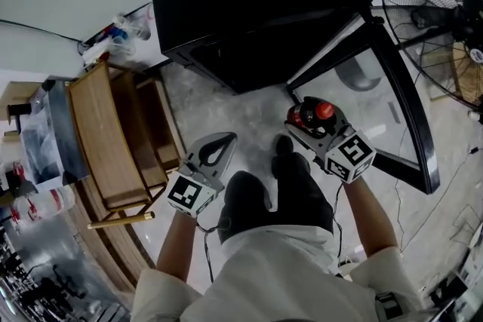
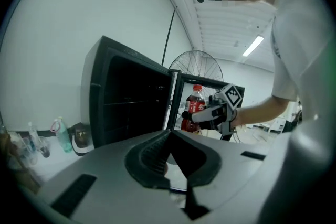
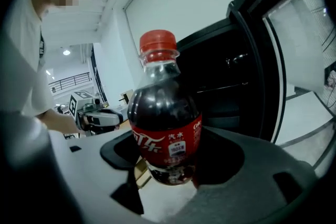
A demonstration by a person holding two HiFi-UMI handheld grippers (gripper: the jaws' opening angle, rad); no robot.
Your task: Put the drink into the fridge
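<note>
The drink [image 3: 165,123], a dark cola bottle with a red cap, stands upright in my right gripper [image 1: 309,117], whose jaws clamp its lower body. It hangs in front of the fridge [image 1: 249,4], just outside the open mouth, on the door side. My left gripper [image 1: 226,141] is empty, its jaws pinched together at the tips, also in front of the fridge but on the side away from the door.

To do this well I should keep the bottle upright, bring it in level with a shelf, clear the fridge's frame, and set the base flat before loosening. The glass door [image 1: 392,87] stands swung wide right beside the bottle, and I could clip it. A standing fan [image 1: 438,4] sits beyond the door. A wooden rack [image 1: 113,139] and some bottles [image 1: 113,34] lie off the fridge's far side, out of my path.
</note>
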